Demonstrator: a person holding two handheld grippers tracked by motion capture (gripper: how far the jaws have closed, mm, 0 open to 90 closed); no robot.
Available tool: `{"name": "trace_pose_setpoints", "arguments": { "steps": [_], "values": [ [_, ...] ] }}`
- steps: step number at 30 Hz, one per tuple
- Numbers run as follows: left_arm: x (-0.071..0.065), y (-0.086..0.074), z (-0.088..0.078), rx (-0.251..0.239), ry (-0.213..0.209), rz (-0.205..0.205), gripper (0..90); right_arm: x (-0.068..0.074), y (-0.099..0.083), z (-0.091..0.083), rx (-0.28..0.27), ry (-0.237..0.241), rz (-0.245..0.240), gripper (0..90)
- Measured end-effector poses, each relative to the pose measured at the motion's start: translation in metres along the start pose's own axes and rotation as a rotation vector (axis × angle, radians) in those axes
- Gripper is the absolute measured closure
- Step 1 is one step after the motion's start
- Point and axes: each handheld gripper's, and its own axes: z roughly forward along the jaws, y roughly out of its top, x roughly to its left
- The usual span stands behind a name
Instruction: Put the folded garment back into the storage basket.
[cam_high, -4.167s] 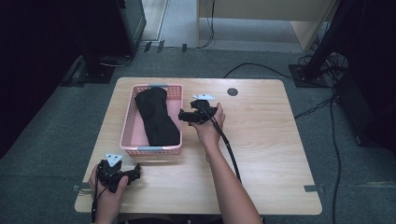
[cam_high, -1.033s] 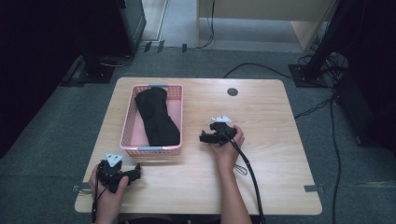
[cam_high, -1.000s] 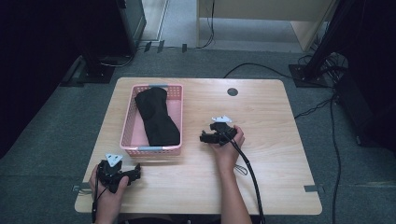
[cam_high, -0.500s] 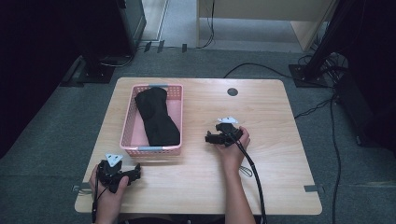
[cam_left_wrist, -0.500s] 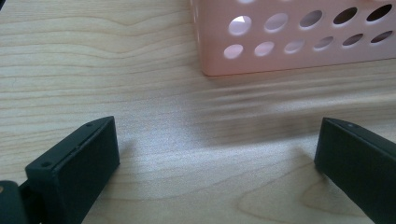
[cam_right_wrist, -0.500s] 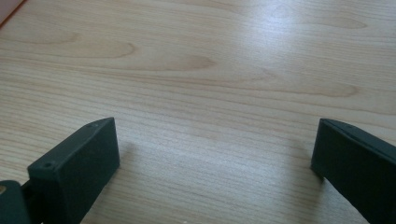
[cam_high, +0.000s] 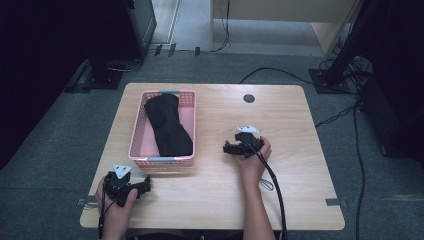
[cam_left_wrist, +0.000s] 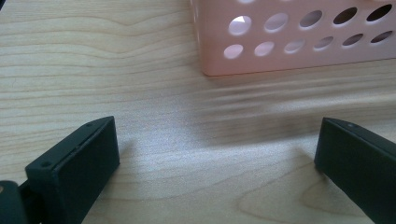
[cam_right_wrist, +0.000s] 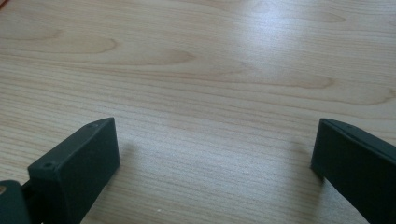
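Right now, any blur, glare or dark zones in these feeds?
High view: soft focus, left side and right corner nearly black; the black cloth in the pink basket shows little detail. Left gripper view: streaky blur on the table below the basket wall, jaws fairly sharp. Right gripper view: pale glare on the wood at top, far grain soft.

A: What are the tools like?
B: Both the left gripper (cam_high: 145, 184) and right gripper (cam_high: 227, 148) are black, each topped by a grey three-cornered plate.
A: Jaws?
B: Blocky, matte black, small holes near the tips. A black cable trails behind each gripper.
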Motion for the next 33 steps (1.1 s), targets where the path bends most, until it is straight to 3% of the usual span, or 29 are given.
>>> {"name": "trace_pose_setpoints", "arguments": {
  "steps": [33],
  "values": [
    [0.0, 0.0, 0.0, 0.0, 0.0, 0.0, 0.0, -0.025, -0.008, -0.009, -0.001, -0.029, 0.032, 0.6]
  ]
}}
